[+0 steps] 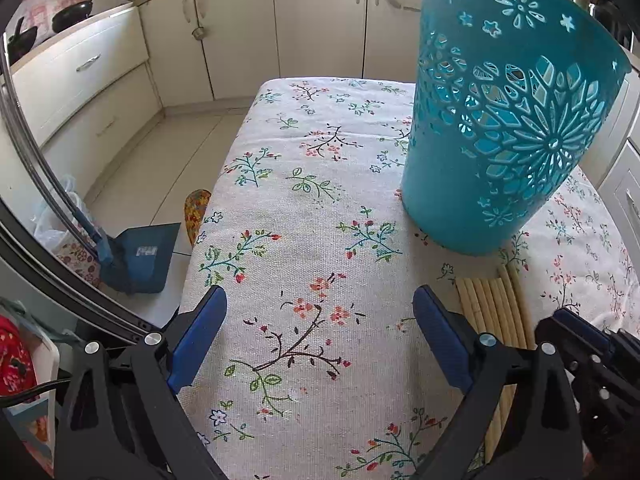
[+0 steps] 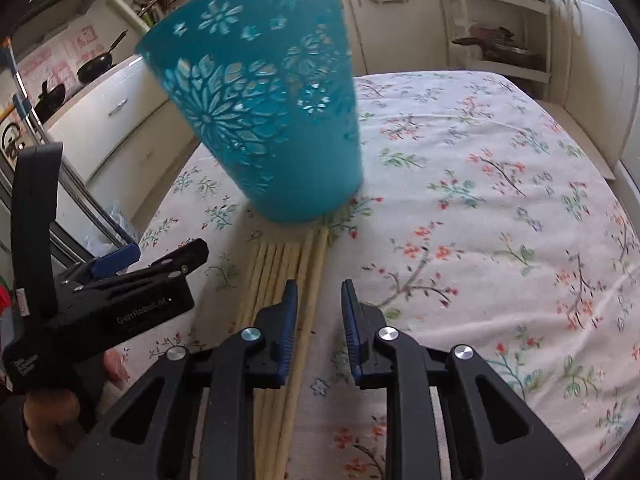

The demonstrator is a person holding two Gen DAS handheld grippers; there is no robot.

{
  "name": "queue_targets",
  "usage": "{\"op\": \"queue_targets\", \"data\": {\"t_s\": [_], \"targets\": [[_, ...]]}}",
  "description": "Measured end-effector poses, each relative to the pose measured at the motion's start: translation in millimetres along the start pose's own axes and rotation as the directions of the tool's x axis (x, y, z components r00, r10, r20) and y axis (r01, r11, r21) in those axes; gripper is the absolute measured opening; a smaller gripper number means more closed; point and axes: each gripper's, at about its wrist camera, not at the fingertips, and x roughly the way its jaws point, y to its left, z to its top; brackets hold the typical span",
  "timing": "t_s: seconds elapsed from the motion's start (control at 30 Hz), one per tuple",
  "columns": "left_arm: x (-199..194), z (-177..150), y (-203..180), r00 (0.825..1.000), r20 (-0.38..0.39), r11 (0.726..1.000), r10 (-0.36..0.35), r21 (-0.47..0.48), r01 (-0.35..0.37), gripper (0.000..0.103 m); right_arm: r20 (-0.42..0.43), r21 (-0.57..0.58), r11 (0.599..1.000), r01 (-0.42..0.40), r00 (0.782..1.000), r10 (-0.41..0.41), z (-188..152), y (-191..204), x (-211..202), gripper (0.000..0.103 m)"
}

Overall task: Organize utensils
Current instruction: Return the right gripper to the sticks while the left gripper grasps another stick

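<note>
A teal perforated plastic basket [image 1: 504,128] stands upright on the floral tablecloth; it also shows in the right wrist view [image 2: 264,112]. Several pale wooden chopsticks [image 2: 280,280] lie side by side in front of the basket, tips toward its base; they show in the left wrist view [image 1: 492,308] at lower right. My left gripper [image 1: 320,304] is wide open and empty over bare cloth, left of the chopsticks. My right gripper [image 2: 320,300] is partly open and empty, low over the right edge of the chopstick row; its left finger [image 2: 286,312] overlaps the chopsticks.
The floral table [image 2: 500,200] extends to the right and far side. The left gripper's body [image 2: 100,300] sits at the left of the right wrist view. A blue dustpan [image 1: 140,256] stands on the floor left of the table. Kitchen cabinets [image 1: 280,24] line the back.
</note>
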Motion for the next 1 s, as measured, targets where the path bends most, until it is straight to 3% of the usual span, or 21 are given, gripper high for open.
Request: {"op": "queue_targets", "data": {"t_s": [0.33,0.5,0.67,1.0], "targets": [[1.8,0.1,-3.1,1.000,-0.013,1.000,-0.004,0.014,0.004,0.091,-0.018,-0.001,1.000,0.020,1.000,-0.020,2.0,-2.3,11.9,0.021],[1.8,0.1,-5.5,1.000,-0.014,1.000,-0.002,0.026,0.003,0.091,-0.019,-0.081,0.995,0.061,0.998,-0.062,2.4,5.7,13.1,0.019],[5.0,0.4,-5.8,0.999,-0.040,0.999,-0.021,0.028,0.022,0.091,-0.050,-0.142,0.987,0.073,0.996,-0.081,-1.2,4.0,8.2,0.009],[-1.4,-7.2,-18.3,0.991,-0.087,0.995,-0.099,0.013,0.101,0.091,-0.033,-0.088,0.996,0.035,0.999,-0.038,-8.6,-9.5,2.2,0.009]]}}
